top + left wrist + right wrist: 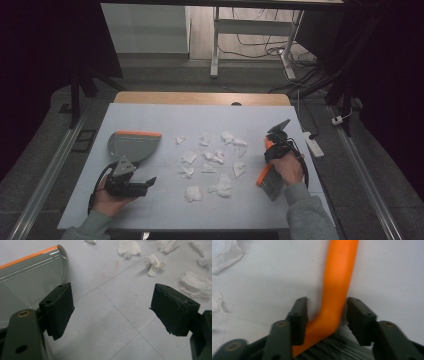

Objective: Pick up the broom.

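— Dark curtains hem the room on both sides; at the far end a white frame [216, 45] stands on the floor among loose cables [260, 49]; what sits on the surface [165, 116]?

— White sheeting covers it, with a strip of wood at the far edge; the biggest thing on it is a grey dustpan [131, 145] with an orange lip, lying at the left, its lip toward the far side.

— And the left claw [150, 183]?

— Just on the near side of the dustpan, held in the person's left hand [109, 200]; its jaws stand wide apart with nothing between them; the left gripper view shows bare surface in the gap, and the pan's curved edge [32, 277] right beside one jaw.

— The right claw [270, 150]?

— At the right side of the surface, in the right hand [287, 169]; its jaws sit either side of the orange handle of a small brush [267, 177]; in the right gripper view the handle [337, 287] runs up between the jaws, the grey bristles at the bottom; one jaw looks to touch it, a slim gap shows at the other, so it is grasping the brush loosely.

— Smaller things?

— Crumpled white paper scraps [215, 157] scattered across the middle, between dustpan and brush, well apart from both; faint red marks [106, 273] on the sheeting near the pan.
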Demonstrator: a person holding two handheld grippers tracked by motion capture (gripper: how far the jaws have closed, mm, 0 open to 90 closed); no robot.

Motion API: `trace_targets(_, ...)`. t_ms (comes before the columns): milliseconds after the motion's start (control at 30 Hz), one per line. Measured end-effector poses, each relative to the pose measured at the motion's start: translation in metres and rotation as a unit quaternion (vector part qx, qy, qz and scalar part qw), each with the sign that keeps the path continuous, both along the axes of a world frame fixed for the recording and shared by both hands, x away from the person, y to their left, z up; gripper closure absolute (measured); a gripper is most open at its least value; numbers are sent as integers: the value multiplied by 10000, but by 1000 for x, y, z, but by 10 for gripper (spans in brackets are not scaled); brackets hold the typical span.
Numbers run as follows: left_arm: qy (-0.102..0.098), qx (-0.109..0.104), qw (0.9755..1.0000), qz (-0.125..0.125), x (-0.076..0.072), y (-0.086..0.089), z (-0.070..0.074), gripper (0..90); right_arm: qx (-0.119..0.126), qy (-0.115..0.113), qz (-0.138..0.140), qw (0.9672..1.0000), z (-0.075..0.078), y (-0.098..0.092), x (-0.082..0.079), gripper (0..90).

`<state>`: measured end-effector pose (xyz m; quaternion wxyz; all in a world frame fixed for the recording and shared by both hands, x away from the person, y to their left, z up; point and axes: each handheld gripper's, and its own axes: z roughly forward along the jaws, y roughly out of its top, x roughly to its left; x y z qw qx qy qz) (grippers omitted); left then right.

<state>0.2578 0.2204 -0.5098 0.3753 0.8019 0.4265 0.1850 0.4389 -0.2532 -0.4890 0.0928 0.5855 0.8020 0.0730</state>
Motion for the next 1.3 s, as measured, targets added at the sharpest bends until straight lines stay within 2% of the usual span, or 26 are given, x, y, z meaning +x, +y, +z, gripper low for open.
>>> trace_targets(33,-1,6,10000,3,0,0,0,194,0,0,0,10000,0,0,0,596)
trace_targets(67,-3,12,10000,3,0,0,0,194,3,-107,19,9999,-1,2,-2,664)
trace_targets(100,-6,9,10000,9,0,0,0,194,9,-133,25,9999,-1,2,-3,691)
trace_targets(167,-20,23,10000,6,-1,-1,0,194,-57,-212,106,9997,-1,4,-5,708)
trace_targets(367,-20,9,10000,11,-2,0,0,194,81,-304,266,9992,-1,0,-8,712)
trace_targets(400,-14,8,10000,14,-2,0,0,194,107,-347,340,9988,-1,-1,-8,712)
trace_targets(433,-11,11,10000,13,-2,1,0,194,117,-330,559,9978,0,-3,-9,713)
trace_targets(533,-11,13,10000,21,-1,1,0,195,176,-333,661,9971,1,-6,-10,713)
trace_targets(567,-7,8,10000,30,-1,1,0,195,188,-417,686,9966,2,-8,-11,714)
trace_targets(600,-11,11,10000,46,-1,2,-1,195,388,-514,768,9950,6,-15,-15,714)
trace_targets(667,-11,8,10000,48,-1,2,-1,195,458,-573,782,9942,8,-17,-17,714)
trace_targets(700,-10,5,10000,44,-1,1,-1,195,555,-630,864,9927,11,-19,-20,715)
trace_targets(733,-11,11,10000,39,-1,1,-1,196,782,-778,980,9890,16,-24,-26,715)
trace_targets(800,-14,16,10000,47,-1,1,-1,196,869,-825,996,9878,18,-27,-28,715)
trace_targets(833,-17,13,10000,51,-1,1,-1,196,1106,-998,1024,9835,24,-33,-34,716)
trace_targets(867,-19,14,10000,56,0,2,-1,196,1106,-998,1024,9835,24,-33,-34,716)
trace_targets(933,-18,11,10000,57,0,2,-1,196,1306,-1118,1027,9797,29,-38,-39,716)
trace_targets(967,-15,7,10000,63,0,2,-1,196,1630,-1292,1046,9725,36,-45,-44,716)
trace_targets(1033,-6,13,10000,68,1,2,-2,196,1845,-1456,1023,9666,41,-48,-48,716)
trace_targets(1067,-1,15,10000,72,1,1,-2,196,1845,-1456,1023,9666,41,-48,-48,716)
trace_targets(1100,0,16,10000,74,1,1,-2,196,1972,-1482,1032,9636,44,-50,-50,716)
trace_targets(1133,0,17,10000,74,1,1,-2,196,2160,-1618,1034,9573,48,-53,-53,715)
trace_targets(1200,-4,33,10000,77,2,0,-2,196,2392,-1741,1030,9497,52,-56,-55,716)
trace_targets(1233,-3,35,10000,75,2,0,-2,196,2392,-1741,1030,9497,52,-56,-55,716)
trace_targets(1267,-4,30,10000,76,2,-1,-2,196,2533,-1820,1042,9444,55,-56,-56,715)
trace_targets(1300,-11,29,10000,77,2,-1,-2,196,2533,-1820,1042,9444,55,-56,-56,715)
